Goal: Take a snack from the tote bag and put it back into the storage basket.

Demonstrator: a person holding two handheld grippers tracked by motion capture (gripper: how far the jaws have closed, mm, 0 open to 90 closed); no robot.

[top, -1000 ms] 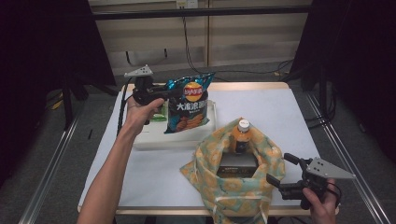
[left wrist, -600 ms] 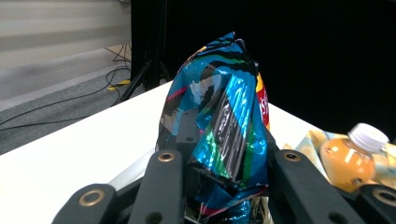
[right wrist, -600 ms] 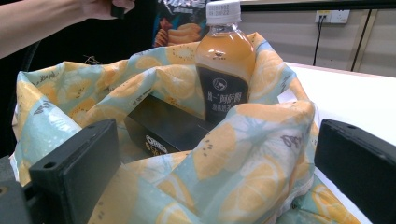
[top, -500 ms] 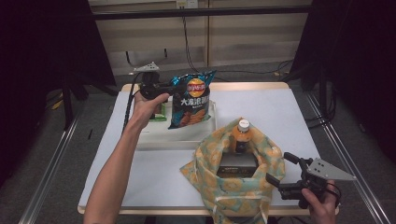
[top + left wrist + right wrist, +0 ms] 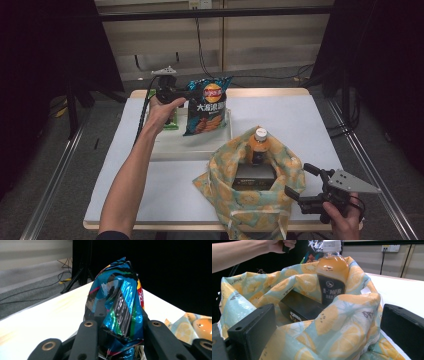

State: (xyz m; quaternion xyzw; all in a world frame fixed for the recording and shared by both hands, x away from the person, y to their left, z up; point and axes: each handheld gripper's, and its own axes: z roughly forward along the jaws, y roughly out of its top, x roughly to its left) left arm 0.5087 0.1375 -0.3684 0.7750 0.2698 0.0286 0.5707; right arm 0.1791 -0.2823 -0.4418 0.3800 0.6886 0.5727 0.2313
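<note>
Nearest, at five o'clock on the table, the right gripper [image 5: 305,186] waits with jaws spread wide, empty, its tips just beside the lemon-print bag [image 5: 252,197] that already holds an orange drink bottle [image 5: 258,145] and a dark box [image 5: 254,175]. Farther off, at eleven o'clock, the left gripper [image 5: 192,93] pinches the chip bag [image 5: 117,312] by one upper side, the bag hanging at three o'clock from that claw above the white tray [image 5: 172,150]. The slick foil could slip, or the puffy bag could snag on the fabric rim going in.
</note>
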